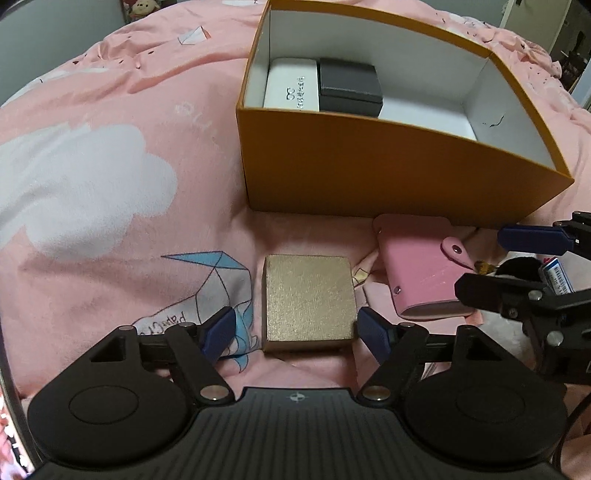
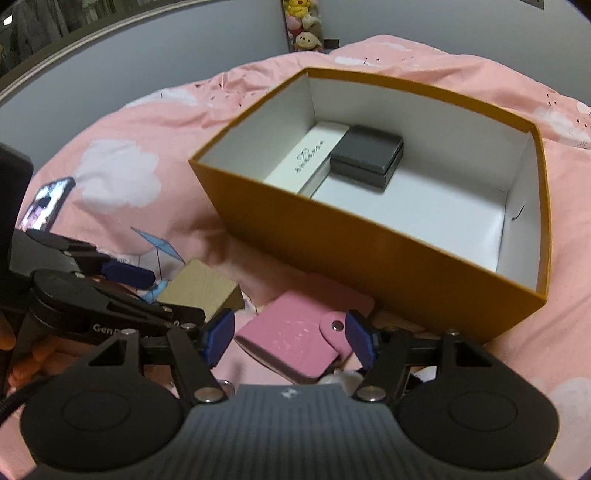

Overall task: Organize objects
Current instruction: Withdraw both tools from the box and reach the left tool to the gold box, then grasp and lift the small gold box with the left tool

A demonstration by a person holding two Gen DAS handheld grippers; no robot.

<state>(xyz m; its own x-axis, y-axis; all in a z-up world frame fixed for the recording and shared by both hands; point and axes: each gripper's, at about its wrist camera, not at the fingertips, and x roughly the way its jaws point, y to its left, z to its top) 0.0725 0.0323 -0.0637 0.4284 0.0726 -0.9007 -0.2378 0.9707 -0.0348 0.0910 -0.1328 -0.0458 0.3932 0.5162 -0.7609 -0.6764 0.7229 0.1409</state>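
Straddling the gold box (image 1: 308,301), the left gripper (image 1: 297,332) has its blue pads spread wide to either side of it, with a gap on the left side and the right pad at or just beside the box's edge; whether that pad touches cannot be told, and the box lies flat on the pink bedspread (image 1: 110,110), not lifted. The right gripper (image 2: 290,338) likewise stands open, its pads on either side of the pink snap wallet (image 2: 291,341), which lies flat on the bedspread with its snap tab close to the right pad; no pad visibly presses on it. The wallet lies just beside the gold box, on its right in the left wrist view, and both sit near the front wall of the orange box (image 1: 369,170), the wallet's far end almost at that wall. The orange box stands open on the middle of the bedspread, white inside, and holds a white case (image 1: 291,86) with dark lettering and a black box (image 1: 349,86) side by side against its far left corner. A phone (image 2: 46,205) with a lit screen lies toward the bedspread's left edge in the right wrist view, and plush toys (image 2: 304,26) sit beyond the far edge, against the wall.
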